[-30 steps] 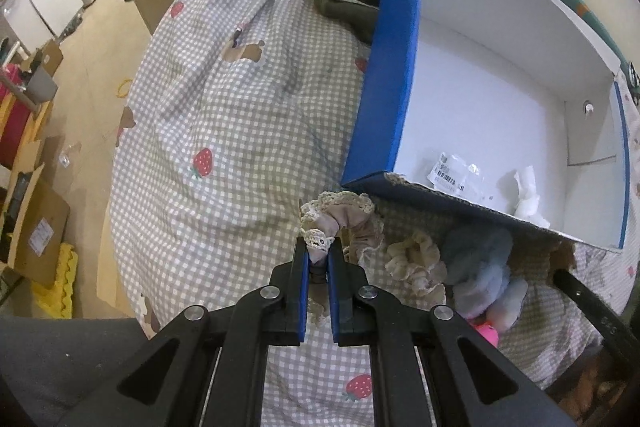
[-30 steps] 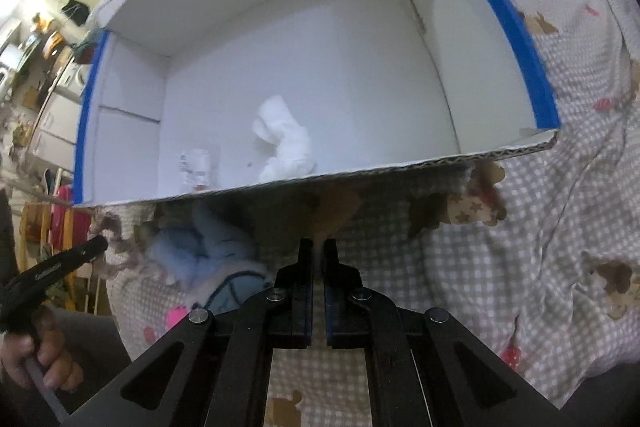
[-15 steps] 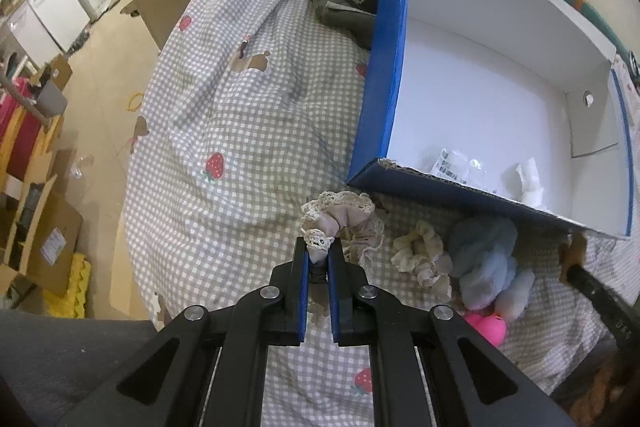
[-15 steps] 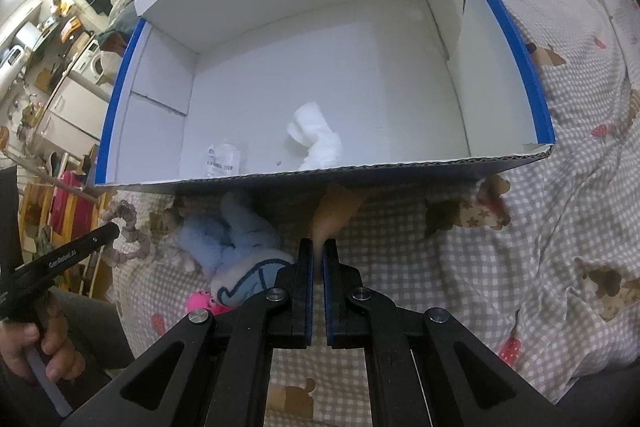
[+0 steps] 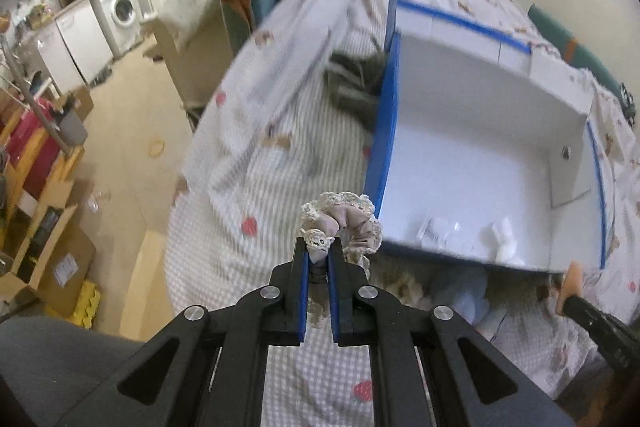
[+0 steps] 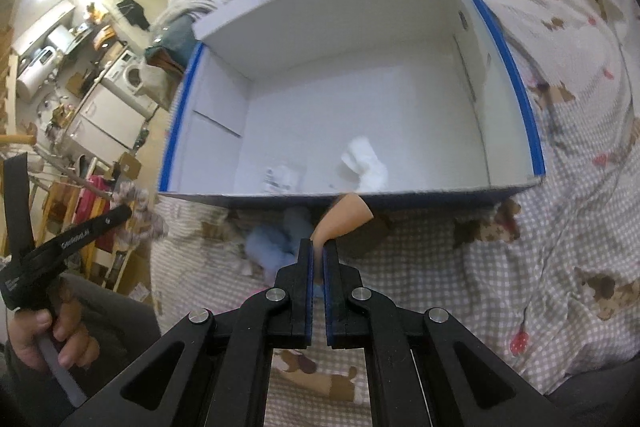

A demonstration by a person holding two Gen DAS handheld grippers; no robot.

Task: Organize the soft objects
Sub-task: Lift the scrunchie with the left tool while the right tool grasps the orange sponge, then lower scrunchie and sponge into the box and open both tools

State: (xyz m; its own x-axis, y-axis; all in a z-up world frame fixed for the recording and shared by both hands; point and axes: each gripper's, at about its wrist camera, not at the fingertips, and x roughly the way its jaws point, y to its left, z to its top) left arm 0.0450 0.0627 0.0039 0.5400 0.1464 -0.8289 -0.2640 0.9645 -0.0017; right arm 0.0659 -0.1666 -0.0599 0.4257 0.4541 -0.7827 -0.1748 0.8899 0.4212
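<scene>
Lace-trimmed cloth scrunchie (image 5: 340, 223); smooth matt cardboard box (image 6: 352, 39), torn paper rim; soft checked cotton bedsheet (image 6: 560, 267); matt black plastic gripper (image 6: 318, 247), shiny metal screws.

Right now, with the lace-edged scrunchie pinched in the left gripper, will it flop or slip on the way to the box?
The scrunchie probably flops: its ruffles droop beside the left gripper. Likely very light. Slipping seems unlikely, since fabric is bunched between the shut pads.
</scene>
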